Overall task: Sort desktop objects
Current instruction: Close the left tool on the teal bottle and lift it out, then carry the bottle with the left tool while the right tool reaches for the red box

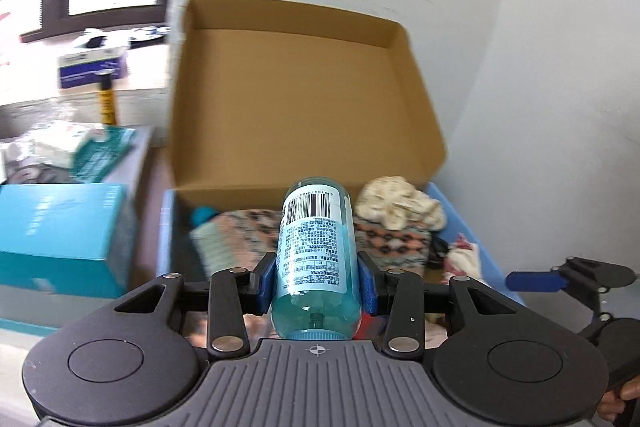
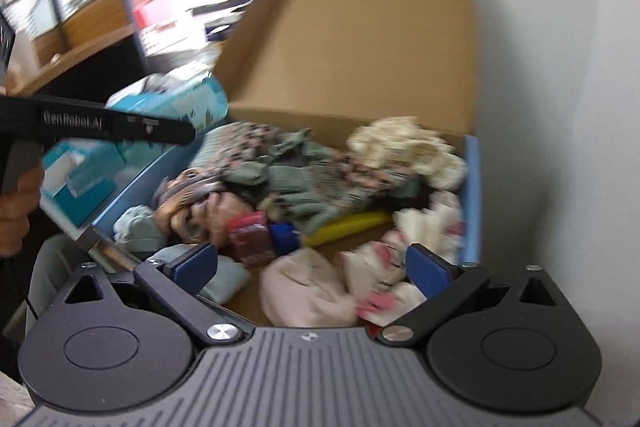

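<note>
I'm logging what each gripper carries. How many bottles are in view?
1: a blue bottle, clamped in the left gripper over the box. More could be buried under the clothes.

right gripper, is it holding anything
No, the right gripper is open with nothing between its blue pads, just hovering over the clothes in the box.

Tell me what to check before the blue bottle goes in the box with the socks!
1. Left hand-held gripper grips the blue bottle on both sides: ok.
2. Bottle cap closed: cannot tell.
3. Cardboard box lid open: ok.
4. Free spot inside: not ok, socks and cloths cover most of the floor.
5. Right hand-held gripper open and empty: ok.
6. Right hand-held gripper clear of the drop path: cannot tell.
</note>
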### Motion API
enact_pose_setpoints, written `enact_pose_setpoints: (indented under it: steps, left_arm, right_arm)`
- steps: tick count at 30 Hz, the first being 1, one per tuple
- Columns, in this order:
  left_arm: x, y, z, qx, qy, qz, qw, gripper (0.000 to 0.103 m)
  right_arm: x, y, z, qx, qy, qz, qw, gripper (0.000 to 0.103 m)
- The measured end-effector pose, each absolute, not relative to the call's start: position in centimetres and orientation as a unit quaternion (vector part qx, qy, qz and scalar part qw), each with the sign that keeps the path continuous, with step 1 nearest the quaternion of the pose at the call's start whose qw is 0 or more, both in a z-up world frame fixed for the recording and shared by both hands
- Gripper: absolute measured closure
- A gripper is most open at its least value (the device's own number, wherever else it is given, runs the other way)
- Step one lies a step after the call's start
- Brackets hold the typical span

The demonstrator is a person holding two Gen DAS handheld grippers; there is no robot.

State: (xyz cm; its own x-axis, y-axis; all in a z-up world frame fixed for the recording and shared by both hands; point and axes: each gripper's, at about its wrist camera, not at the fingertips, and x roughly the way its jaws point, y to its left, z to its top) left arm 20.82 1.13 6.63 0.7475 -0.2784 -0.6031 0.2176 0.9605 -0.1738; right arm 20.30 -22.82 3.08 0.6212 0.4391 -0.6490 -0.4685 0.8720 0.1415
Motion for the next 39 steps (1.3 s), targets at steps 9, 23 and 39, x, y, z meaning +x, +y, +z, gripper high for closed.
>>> enact_pose_setpoints:
  steps: [9,23,39]
  left_arm:
    - [20.1,6.2,6.6,-0.077,0.323,-0.081,0.940,0.059]
    - [19.2,10.5,6.4,-0.102,0.317,-0.044,0.942,0.059]
    - [19.1,10.7,6.2,-0.104,0.318,-0.048,0.941,0.059]
  right_arm:
    - [22.7,-18.5,1.9,-0.040,0.386,0.289,0.875,0.021]
    - [24.0,-16.2,1.1,-0.057,0.405,0.297,0.863,0.027]
    - [24.3,-15.9,0.1,-0.065,0.411,0.287,0.863,0.037]
